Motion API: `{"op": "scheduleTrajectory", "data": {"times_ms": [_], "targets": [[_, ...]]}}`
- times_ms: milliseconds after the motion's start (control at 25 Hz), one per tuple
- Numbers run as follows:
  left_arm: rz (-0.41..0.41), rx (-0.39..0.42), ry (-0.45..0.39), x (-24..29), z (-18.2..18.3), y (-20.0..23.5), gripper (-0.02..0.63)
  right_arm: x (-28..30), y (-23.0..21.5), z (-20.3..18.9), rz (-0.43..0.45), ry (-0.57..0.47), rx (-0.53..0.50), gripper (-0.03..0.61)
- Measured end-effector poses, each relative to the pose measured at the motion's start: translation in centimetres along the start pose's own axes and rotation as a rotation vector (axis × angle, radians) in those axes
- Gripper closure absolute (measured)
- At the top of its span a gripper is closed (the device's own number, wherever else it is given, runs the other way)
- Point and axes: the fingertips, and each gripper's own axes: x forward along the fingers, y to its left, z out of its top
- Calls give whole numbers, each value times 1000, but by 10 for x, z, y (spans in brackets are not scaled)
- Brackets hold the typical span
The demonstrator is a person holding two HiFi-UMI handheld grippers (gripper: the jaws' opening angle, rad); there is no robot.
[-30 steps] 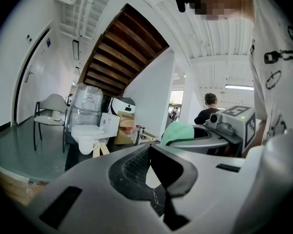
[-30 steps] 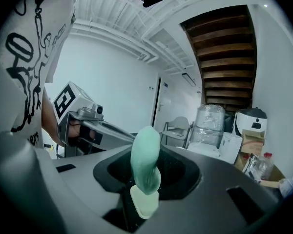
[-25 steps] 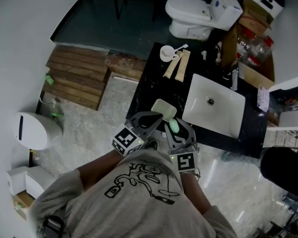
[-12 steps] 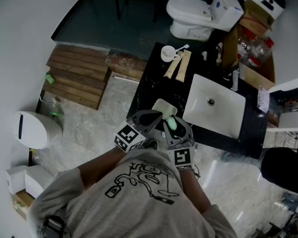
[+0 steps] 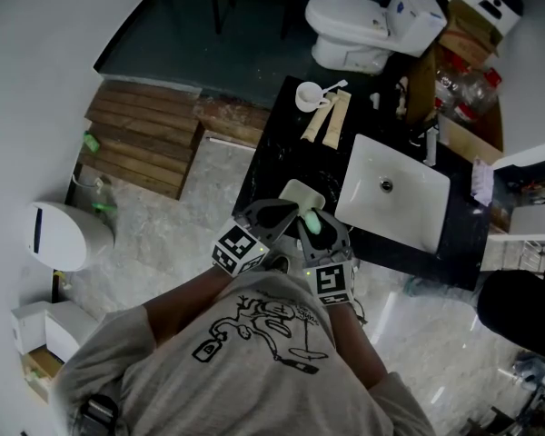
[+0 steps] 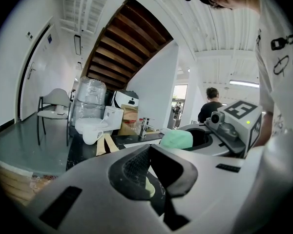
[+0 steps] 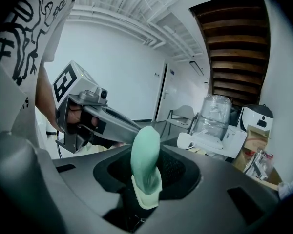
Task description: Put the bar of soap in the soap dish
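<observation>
A mint-green bar of soap (image 5: pixel 314 223) stands on edge between the jaws of my right gripper (image 5: pixel 311 218), which is shut on it. The right gripper view shows the soap (image 7: pixel 145 155) upright in that gripper (image 7: pixel 146 165). A pale green soap dish (image 5: pixel 295 192) lies on the black counter (image 5: pixel 271 153), just beyond the soap. My left gripper (image 5: pixel 289 211) sits close beside it on the left, its tips together at the dish's near edge. In the left gripper view the jaws (image 6: pixel 149 152) meet, a pale sliver shows low in the gap, and the soap (image 6: pixel 177 139) is at right.
A white sink (image 5: pixel 401 209) takes up the counter's right half, with a tap (image 5: pixel 427 145) behind it. At the far end of the counter stand a white cup (image 5: pixel 306 96) and wooden strips (image 5: pixel 327 119). A toilet (image 5: pixel 350 25) and wooden steps (image 5: pixel 143 139) lie beyond.
Both grippers have sunk a little toward the counter and edged forward. The soap stays in the right gripper, now closer over the dish.
</observation>
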Motion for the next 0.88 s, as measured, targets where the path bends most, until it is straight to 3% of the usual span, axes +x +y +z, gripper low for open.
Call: {"op": "scheduleTrajectory", "data": {"times_ms": [880], "targets": [[20,-19,82,10,-30,22,611,35,9,-34,55,133,15,448]]}}
